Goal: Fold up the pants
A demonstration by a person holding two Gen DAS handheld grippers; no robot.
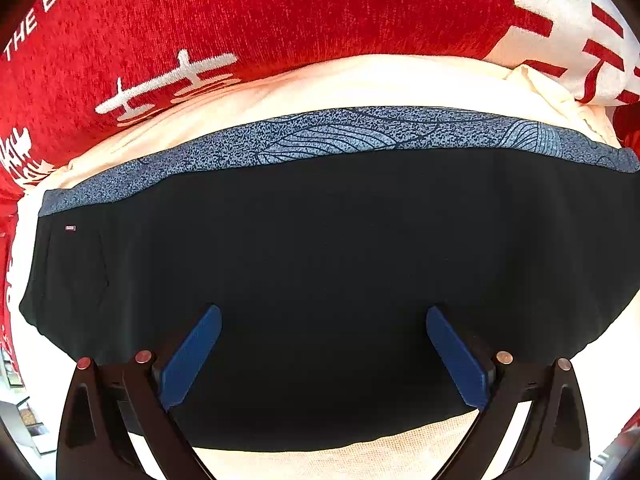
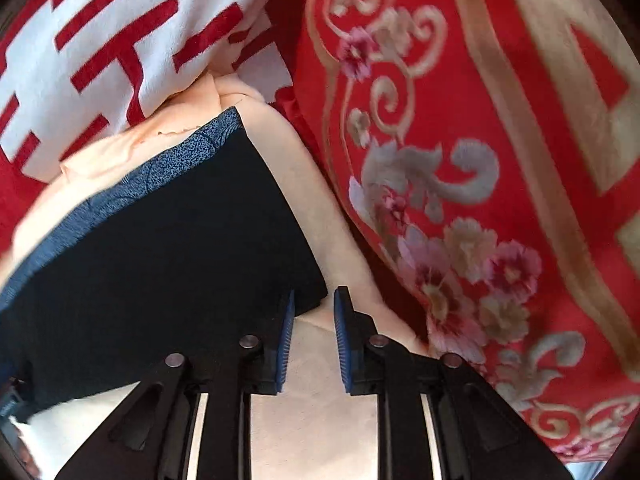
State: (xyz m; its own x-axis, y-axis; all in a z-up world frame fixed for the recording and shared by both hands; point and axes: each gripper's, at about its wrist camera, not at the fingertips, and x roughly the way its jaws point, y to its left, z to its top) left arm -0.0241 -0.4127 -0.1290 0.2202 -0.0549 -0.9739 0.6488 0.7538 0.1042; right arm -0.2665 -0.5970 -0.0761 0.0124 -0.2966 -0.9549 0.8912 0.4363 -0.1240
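Cream padded cloth (image 1: 360,80) covers your work surface, with a red blanket lettered in white (image 1: 240,8) behind it and a red floral blanket (image 2: 500,160) off to the right. Your left gripper (image 1: 324,320) points steeply down with its blue pads spread wide, nothing between them, above the folded black pants with a blue patterned waistband (image 1: 320,260). Your right gripper (image 2: 314,304) shows only a narrow gap, clamping nothing, with the pants' corner just beside its left pad. Bare cream cloth runs along the pants' right and near edges.
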